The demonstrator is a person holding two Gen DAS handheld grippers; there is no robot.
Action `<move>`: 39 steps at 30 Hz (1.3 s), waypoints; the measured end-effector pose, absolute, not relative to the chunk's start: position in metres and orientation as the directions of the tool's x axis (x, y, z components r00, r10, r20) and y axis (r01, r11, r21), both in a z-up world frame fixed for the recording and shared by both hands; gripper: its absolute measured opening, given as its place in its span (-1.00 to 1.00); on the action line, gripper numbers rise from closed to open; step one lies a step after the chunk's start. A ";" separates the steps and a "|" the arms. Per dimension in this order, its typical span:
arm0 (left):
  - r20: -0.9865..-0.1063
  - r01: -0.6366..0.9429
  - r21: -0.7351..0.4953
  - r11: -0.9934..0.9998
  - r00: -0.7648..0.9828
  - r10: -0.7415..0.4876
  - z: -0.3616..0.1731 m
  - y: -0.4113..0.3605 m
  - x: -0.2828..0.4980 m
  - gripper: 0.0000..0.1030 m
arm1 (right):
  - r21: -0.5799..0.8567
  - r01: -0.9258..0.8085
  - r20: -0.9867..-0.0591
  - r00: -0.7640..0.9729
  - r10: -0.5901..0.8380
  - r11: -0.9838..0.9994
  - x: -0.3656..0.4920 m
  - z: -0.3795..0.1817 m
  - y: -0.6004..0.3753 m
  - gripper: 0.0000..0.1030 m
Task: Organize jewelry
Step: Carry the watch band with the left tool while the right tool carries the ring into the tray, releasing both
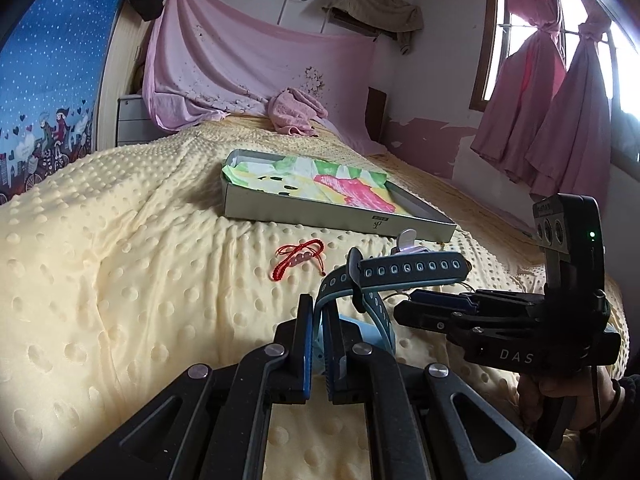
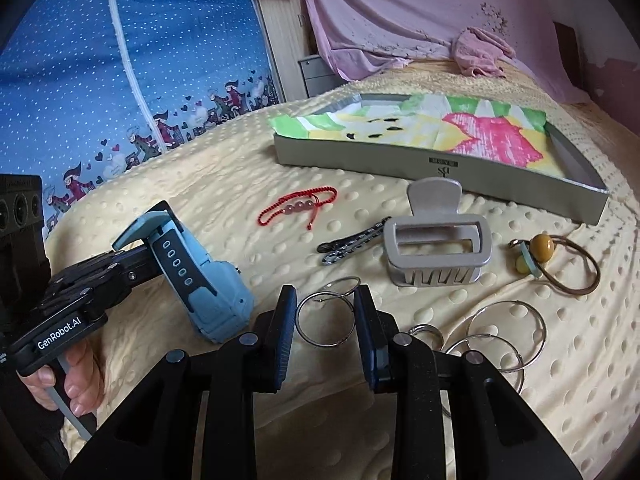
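the left gripper (image 2: 136, 256) clamped the blue rubbery watch's (image 2: 216, 300) perforated strap. the right gripper (image 2: 325, 308) stood part open, its pads flanking a thin metal hoop (image 2: 320, 322) on the dimpled yellow blanket (image 2: 200, 184).

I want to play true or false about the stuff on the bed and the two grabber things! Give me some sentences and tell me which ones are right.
1. The left gripper is shut on the blue watch. True.
2. The red bracelet lies inside the grey box. False: it lies on the yellow blanket, in front of the box.
3. The right gripper has a silver ring between its fingers, and they are not pinching it. True.
4. The silver hair claw is held in the air. False: it rests on the blanket, and no gripper touches it.
5. The box holds a colourful cloth. True.
6. The hair tie with the yellow bead is next to the watch. False: it lies to the right of the hair claw.
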State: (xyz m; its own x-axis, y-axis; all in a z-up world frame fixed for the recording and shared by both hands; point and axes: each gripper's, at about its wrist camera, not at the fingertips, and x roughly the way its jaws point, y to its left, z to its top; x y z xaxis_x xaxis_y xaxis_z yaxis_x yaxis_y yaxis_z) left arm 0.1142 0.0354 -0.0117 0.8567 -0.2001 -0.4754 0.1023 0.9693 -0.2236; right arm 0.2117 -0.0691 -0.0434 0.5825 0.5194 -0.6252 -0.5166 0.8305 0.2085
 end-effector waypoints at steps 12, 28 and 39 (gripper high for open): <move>-0.488 0.083 -0.257 0.963 0.849 -0.204 -0.005 0.036 0.117 -0.90 | 0.217 -0.511 -0.583 0.615 0.531 0.831 0.202 -0.034 -0.080 -0.49; -0.532 0.027 -0.236 0.971 0.833 -0.152 0.045 0.025 0.171 -0.90 | 0.260 -0.485 -0.483 0.683 0.548 0.835 0.217 0.002 -0.108 -0.50; -0.532 -0.008 -0.264 0.964 0.835 -0.138 0.060 0.027 0.262 -0.90 | 0.207 -0.426 -0.472 0.745 0.472 0.881 0.294 0.039 -0.113 -0.49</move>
State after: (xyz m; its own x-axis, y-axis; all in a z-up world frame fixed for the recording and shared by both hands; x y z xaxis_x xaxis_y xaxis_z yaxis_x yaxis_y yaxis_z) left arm 0.2624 0.0273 0.0605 0.8352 -0.1385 -0.5322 -0.0084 0.9644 -0.2642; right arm 0.2942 -0.1130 0.0388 0.7445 0.4717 -0.4724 -0.4264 0.8805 0.2071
